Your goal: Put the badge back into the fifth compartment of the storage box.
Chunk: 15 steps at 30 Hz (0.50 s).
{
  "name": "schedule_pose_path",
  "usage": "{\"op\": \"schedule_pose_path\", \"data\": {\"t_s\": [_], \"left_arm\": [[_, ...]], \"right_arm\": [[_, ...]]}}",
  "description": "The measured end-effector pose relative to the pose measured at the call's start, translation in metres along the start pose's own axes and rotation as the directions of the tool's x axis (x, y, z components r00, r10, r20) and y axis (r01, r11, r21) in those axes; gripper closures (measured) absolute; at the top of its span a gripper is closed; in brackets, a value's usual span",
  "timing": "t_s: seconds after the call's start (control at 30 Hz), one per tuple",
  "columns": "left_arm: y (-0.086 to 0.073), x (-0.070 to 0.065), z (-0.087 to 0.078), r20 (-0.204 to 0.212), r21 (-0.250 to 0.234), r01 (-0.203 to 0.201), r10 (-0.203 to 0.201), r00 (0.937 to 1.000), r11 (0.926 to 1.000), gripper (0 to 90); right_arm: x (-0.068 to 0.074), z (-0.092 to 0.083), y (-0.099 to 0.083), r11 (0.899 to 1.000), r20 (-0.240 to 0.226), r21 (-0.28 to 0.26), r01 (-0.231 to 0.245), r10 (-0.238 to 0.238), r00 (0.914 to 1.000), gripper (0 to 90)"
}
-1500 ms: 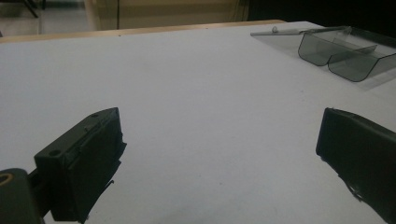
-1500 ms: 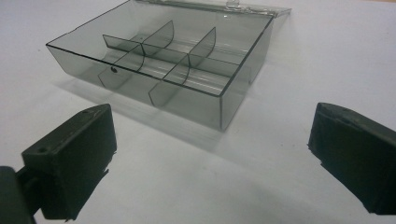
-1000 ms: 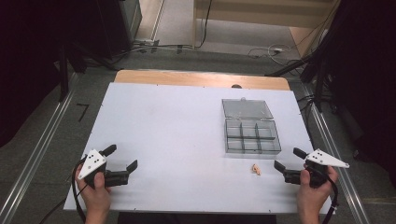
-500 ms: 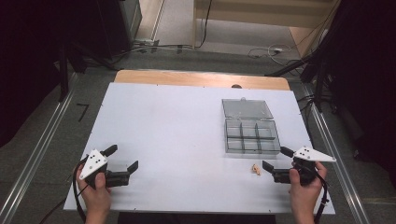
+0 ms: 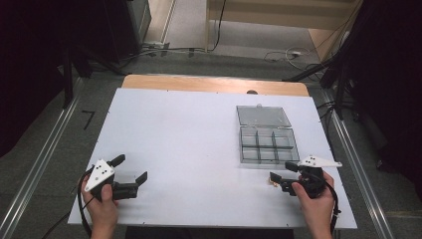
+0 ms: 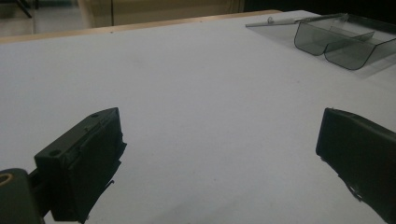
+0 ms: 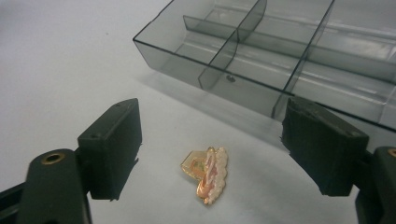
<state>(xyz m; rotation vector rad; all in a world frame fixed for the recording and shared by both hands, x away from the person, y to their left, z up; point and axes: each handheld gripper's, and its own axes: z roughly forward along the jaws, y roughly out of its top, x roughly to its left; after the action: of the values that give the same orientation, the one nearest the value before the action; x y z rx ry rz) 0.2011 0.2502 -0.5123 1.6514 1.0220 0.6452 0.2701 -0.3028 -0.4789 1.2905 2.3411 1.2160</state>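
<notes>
A small gold and pink pin (image 7: pixel 208 172) lies flat on the white table (image 5: pixel 189 129), just in front of a clear grey compartment box (image 7: pixel 210 70). My right gripper (image 7: pixel 212 112) reaches over the pin (image 5: pixel 271 182) with one jaw on each side. Its jaws have just been closing, but the pads stand apart from the pin. In the high view the right gripper (image 5: pixel 282 173) sits at the box's near right corner. My left gripper (image 5: pixel 131 168) rests open at the near left with nothing between its fingers, and the left gripper (image 6: pixel 219 116) faces bare table.
The box (image 5: pixel 268 144) has several small compartments, and its lid (image 5: pixel 263 115) lies open flat behind it. The box (image 6: pixel 345 42) is far off from the left gripper. A wooden strip (image 5: pixel 214 83) runs along the table's far edge.
The right hand has slid left toward the pin, so its jaws now straddle it and stand narrower. The left hand has stayed put.
</notes>
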Motion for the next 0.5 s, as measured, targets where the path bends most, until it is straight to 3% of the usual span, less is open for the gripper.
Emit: {"op": "schedule_pose_path", "data": {"t_s": [0.27, 0.5], "left_arm": [[0.0, 0.0, 0.0002, 0.0, 0.002, -0.001, 0.001, 1.0, 1.0, 1.0], [0.0, -0.0002, 0.0003, 0.0, 0.003, 0.0, 0.0, 1.0, 1.0, 1.1]], "right_arm": [[-0.0051, 0.0056, -0.0032, 0.997, 0.01, 0.043, -0.059, 0.059, 0.9982, 35.8], [-0.0065, 0.01, -0.0052, 0.994, 0.028, 0.082, -0.072, 0.07, 0.9971, 41.0]]}}
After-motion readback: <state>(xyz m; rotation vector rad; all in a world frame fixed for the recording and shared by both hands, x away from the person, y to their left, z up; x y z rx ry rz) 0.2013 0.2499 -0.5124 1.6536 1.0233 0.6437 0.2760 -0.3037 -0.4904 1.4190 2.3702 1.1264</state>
